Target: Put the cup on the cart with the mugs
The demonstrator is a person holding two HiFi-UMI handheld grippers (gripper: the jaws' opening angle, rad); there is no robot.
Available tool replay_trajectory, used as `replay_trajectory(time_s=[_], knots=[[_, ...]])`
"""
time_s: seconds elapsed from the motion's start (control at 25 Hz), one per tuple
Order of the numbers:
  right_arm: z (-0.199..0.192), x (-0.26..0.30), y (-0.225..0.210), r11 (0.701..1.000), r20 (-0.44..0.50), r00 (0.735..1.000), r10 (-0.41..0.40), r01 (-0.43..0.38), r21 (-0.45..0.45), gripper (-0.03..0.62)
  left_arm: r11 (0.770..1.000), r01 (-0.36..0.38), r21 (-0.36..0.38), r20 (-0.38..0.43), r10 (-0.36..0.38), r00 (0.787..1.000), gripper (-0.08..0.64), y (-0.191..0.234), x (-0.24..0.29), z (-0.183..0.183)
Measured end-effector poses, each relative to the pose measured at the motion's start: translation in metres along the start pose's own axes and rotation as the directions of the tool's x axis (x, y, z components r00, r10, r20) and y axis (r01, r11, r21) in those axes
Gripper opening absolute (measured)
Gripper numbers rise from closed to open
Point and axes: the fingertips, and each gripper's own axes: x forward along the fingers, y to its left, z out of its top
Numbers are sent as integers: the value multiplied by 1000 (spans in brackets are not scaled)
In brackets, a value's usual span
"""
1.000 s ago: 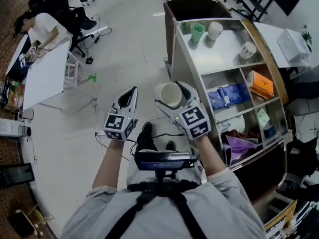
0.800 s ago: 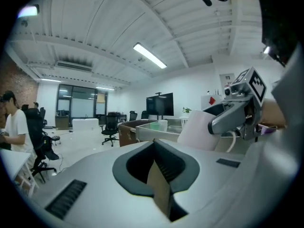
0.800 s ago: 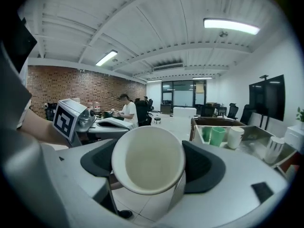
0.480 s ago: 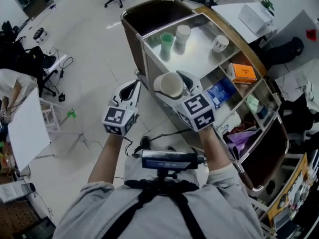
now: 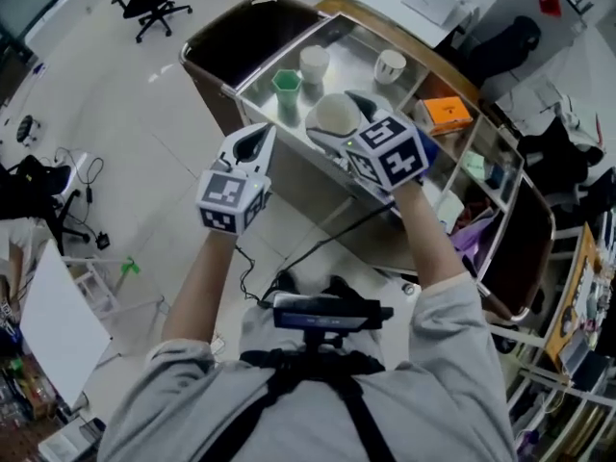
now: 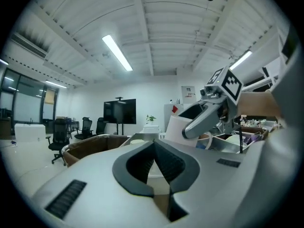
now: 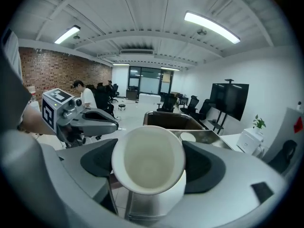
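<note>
**Cup held over the near edge of the cart shelf, ready to be set down**

On the left, the left gripper (image 5: 256,142) hangs off the cart's near-left corner with its jaws together and nothing between them (its own view shows the pads meeting). It has no part in this step and is best kept where it is, clear of the shelf.

Just right of it, the cart (image 5: 358,77) has a metal top shelf with 1 green cup (image 5: 286,85) at its left end. Beside that, a little farther off, is 1 white mug (image 5: 314,63). A 2nd white mug (image 5: 390,65), with a handle, stands farther right, and bare metal lies between them.

The cup (image 5: 334,118) is not yet on the shelf. It sits above the near edge, clamped across its body by the right gripper (image 7: 149,167), and is tilted so that its open mouth faces back toward the person. An orange box (image 5: 446,114) lies on a lower shelf at the far right.

To place it well, I would:
- carry the cup forward over the bare metal between the green cup and the handled mug
- turn the wrist until the base points straight down
- lower it until the base rests flat on the shelf
- only then part the jaws

The main risk seems to be clipping the green cup on the way in, so a slightly rightward line looks safer.
</note>
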Motion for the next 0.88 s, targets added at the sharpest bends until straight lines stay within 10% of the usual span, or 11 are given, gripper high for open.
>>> replay_trajectory(time_s=[0.88], knots=[[-68, 129, -102, 996, -327, 941, 90, -78, 48, 430, 1000, -21, -8, -66, 21, 998, 3, 27, 66, -12]])
